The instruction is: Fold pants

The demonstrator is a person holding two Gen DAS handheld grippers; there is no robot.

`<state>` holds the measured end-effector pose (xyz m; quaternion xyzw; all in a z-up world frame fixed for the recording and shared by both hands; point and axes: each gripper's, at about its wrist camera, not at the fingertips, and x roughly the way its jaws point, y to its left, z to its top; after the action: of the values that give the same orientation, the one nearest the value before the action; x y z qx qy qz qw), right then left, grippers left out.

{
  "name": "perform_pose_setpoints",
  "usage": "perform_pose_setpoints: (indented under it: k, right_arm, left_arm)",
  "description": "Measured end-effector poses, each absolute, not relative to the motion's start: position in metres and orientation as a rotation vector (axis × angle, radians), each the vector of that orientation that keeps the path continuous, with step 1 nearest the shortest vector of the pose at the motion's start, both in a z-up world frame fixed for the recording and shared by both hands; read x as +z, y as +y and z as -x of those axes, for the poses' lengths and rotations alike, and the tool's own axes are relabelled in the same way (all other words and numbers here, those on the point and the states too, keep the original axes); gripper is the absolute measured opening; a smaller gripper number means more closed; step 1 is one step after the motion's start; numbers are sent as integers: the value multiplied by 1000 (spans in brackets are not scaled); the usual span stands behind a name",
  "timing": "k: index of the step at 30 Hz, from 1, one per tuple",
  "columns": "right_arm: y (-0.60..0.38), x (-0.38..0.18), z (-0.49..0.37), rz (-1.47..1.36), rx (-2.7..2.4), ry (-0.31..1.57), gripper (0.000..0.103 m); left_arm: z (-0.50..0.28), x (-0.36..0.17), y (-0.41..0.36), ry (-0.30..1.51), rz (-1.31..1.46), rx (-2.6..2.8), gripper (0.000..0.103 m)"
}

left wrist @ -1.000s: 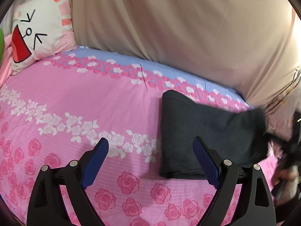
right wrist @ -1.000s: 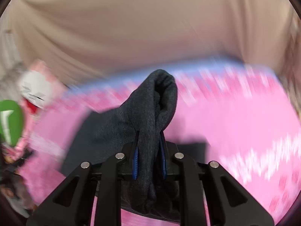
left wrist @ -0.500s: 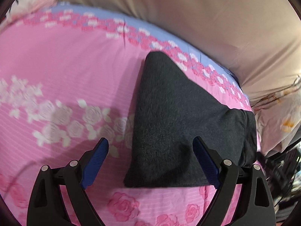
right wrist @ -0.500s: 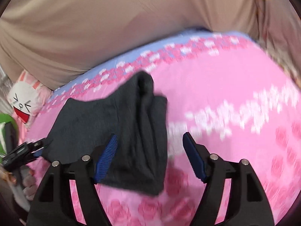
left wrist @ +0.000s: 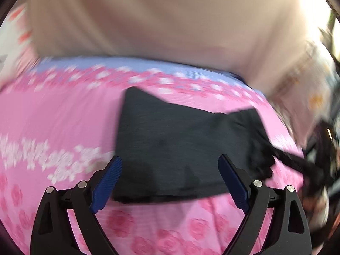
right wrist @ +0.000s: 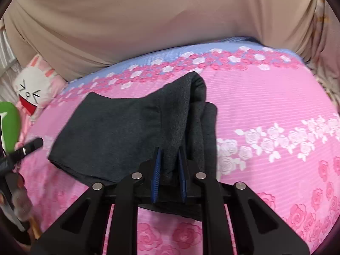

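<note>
**Right claw back on the fold**

Half a second ago the right gripper [right wrist: 169,170] stood wide over the cloth; now its jaws are closing, with a raised ridge of the pants [right wrist: 131,127] between the blue pads, which look to be pressing on it. The left view has swung too: the pillow has left the frame and the pants now fill its middle.

The pants, dark grey, lie folded into a compact block on the pink bedspread [right wrist: 265,97], near its blue edge. Their right end is bunched into upright folds, and the right gripper pinches exactly there, probably to lift that end and lay it flat over the rest.

The left gripper [left wrist: 170,182] hangs released, its jaws spread wide with nothing between them, just over the near edge of the pants [left wrist: 180,140]. It seems poised to pin or take the other end.

A bunny pillow [right wrist: 35,91] lies at the far left, and a beige drape [right wrist: 148,21] rises behind the bed.
</note>
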<state>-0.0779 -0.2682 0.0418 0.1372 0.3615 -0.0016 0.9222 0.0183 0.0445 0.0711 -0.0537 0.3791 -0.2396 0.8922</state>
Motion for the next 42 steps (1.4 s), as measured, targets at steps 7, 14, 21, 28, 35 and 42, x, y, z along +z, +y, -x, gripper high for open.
perform_pose_setpoints:
  k: [7,14,21,28,35,42]
  right_arm:
    - [-285,24,82,-341,15,805,56]
    - [-292,22,79,-420,135,806,24]
    - [-298,35,73,-488,213,802,23]
    - [-310,32,79,-536,206,763,42]
    - [-326,16,108,-431,-32,766,65]
    - [-297,-9,85,-404,-23,804,65]
  left_arm:
    - [6,64,-24,791,-6,-646,89]
    - [11,40,-89,791,-167,-693,89]
    - [6,24,-146,739,-313,-716,89]
    - [-33,24,-134,799,-164,-763,18]
    - [-64,82,17,735,247,-685,15]
    - [-53,118,208,622,338,-307,15]
